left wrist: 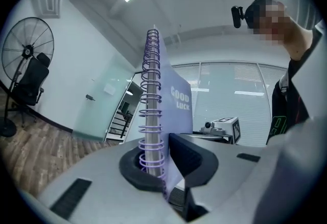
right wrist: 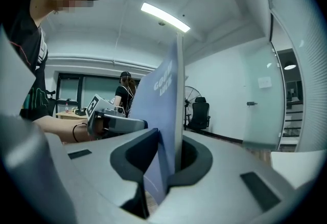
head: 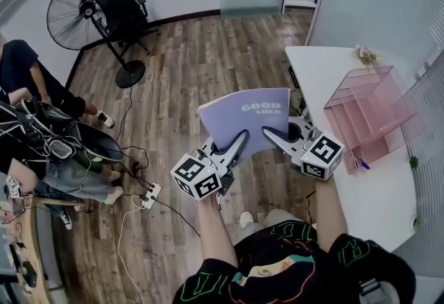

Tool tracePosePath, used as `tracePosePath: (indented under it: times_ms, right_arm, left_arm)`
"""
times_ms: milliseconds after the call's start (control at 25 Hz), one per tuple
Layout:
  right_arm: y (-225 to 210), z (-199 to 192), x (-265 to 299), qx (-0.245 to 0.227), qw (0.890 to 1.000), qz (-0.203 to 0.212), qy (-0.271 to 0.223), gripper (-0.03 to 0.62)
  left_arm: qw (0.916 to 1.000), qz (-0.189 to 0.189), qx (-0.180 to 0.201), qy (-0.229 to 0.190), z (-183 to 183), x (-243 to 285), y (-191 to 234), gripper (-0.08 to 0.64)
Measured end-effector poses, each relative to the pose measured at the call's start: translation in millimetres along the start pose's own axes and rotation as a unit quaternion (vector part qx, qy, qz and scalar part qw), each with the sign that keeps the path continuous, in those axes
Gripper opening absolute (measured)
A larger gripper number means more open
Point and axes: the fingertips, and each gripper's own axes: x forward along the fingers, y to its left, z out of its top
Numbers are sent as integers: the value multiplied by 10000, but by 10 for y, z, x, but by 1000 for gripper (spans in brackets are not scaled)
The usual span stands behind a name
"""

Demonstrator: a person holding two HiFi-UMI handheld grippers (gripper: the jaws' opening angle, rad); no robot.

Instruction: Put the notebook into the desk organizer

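Observation:
A lilac spiral notebook (head: 244, 119) with "GOOD LUCK" on its cover hangs in the air over the wooden floor, held from both sides. My left gripper (head: 239, 139) is shut on its spiral-bound edge (left wrist: 152, 115). My right gripper (head: 269, 132) is shut on the opposite edge (right wrist: 171, 115). The pink clear desk organizer (head: 368, 112) stands on the white desk (head: 333, 66) to the right of the notebook, its compartments open to the top.
A blue pen (head: 361, 163) lies by the organizer's near corner. A small plant (head: 365, 55) sits at the desk's far end. A standing fan (head: 83, 14) and black office chair (head: 121, 1) are at the far left, and cables with a power strip (head: 149, 195) lie on the floor.

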Motion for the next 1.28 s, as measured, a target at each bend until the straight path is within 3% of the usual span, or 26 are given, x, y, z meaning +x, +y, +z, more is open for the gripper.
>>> tracePosePath:
  times_ms: [320,600,920,1280]
  right_arm:
    - [-580,120,495,-52,9999,146,60,57]
    - [-1170,457,586,118,9999,77,-100,57]
    - [-1708,786,275,-22,9982,-593,-74,57]
    - [-2269,997,-627,-77,9833,-1813,-155,57]
  left_arm:
    - [9993,333,-153,-54,252,307,642,38]
    - [9997,213,104,40,672,808,899,40]
    - [9992,-333,188,105,964,1487,840,43]
    - [9884,-1456,358,230,1019,2483,336,46]
